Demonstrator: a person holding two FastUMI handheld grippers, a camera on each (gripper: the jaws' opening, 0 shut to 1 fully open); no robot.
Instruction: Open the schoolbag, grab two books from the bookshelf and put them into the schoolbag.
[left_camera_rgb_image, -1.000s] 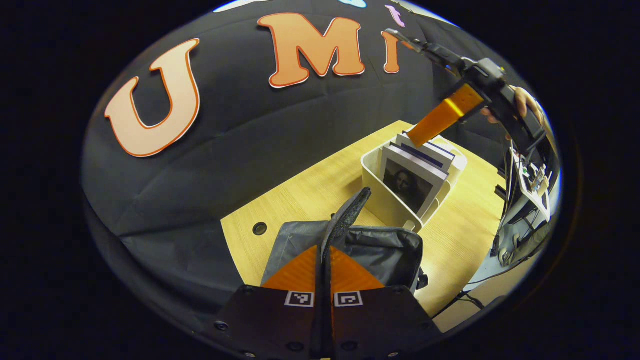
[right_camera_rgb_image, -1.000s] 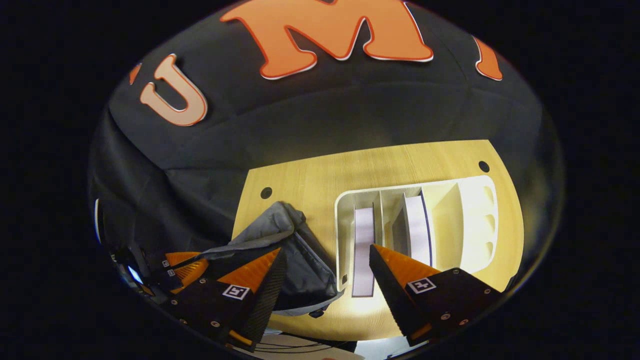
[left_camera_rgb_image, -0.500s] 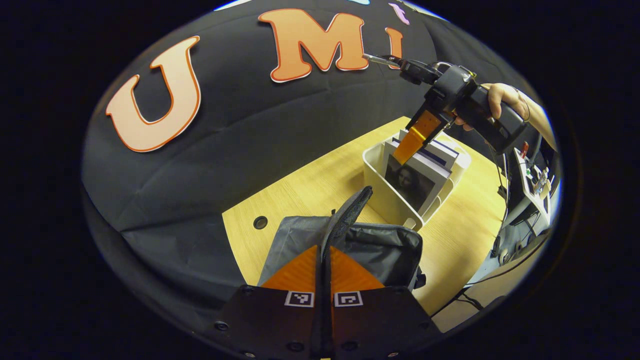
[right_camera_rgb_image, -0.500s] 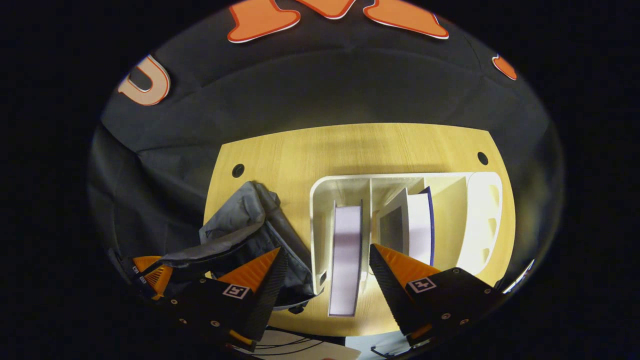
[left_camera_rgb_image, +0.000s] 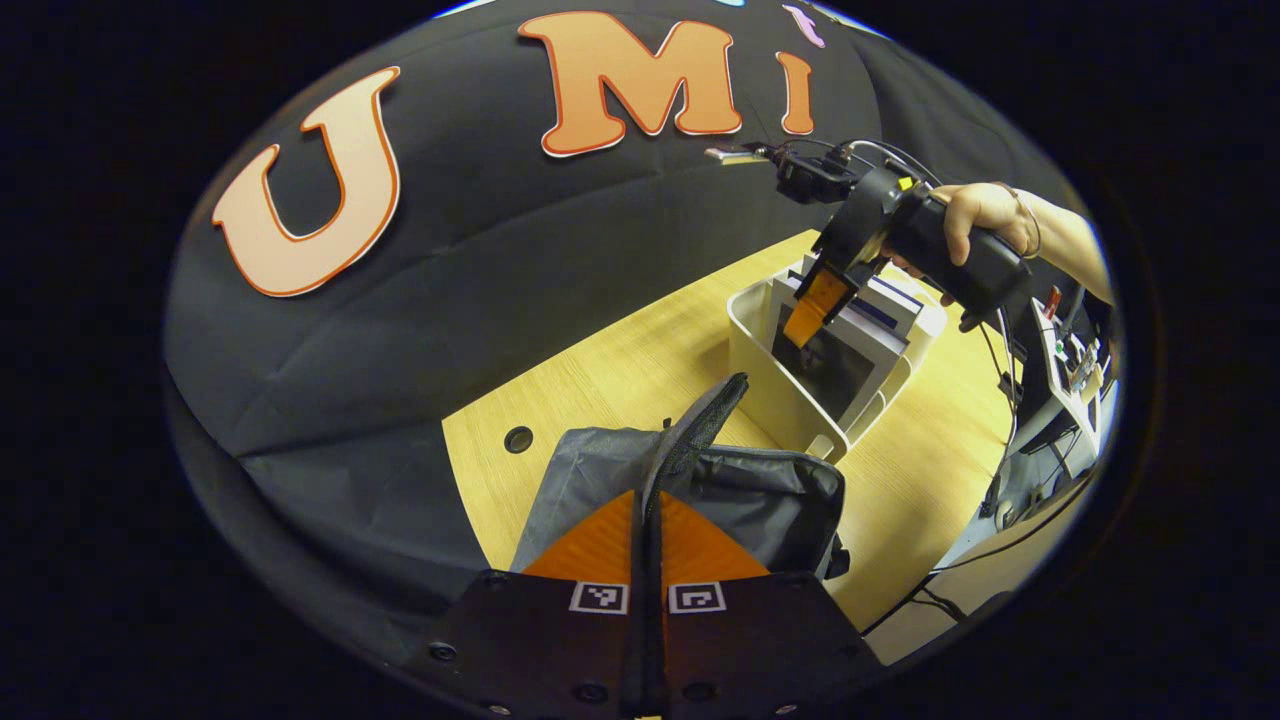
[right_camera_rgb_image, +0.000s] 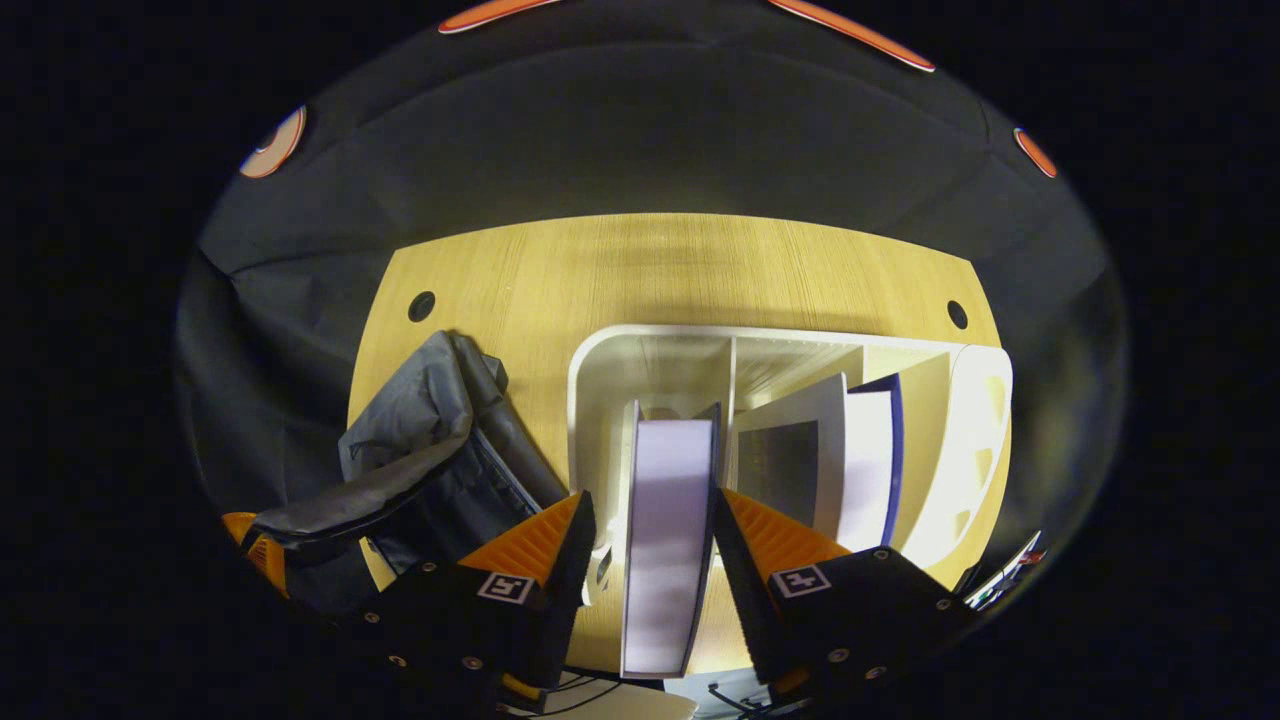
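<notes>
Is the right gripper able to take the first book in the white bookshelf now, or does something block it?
Probably yes. The right gripper is over the bookshelf with one finger on each side of the book. The left finger seems to have a small gap; nothing lies between. The schoolbag stays aside.

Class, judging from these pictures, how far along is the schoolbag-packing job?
Done: the grey fabric schoolbag lies open, its flap pinched by the left gripper. In hand: the right gripper straddles a white-spined book in the white plastic bookshelf, unlifted. Left: both books.
</notes>
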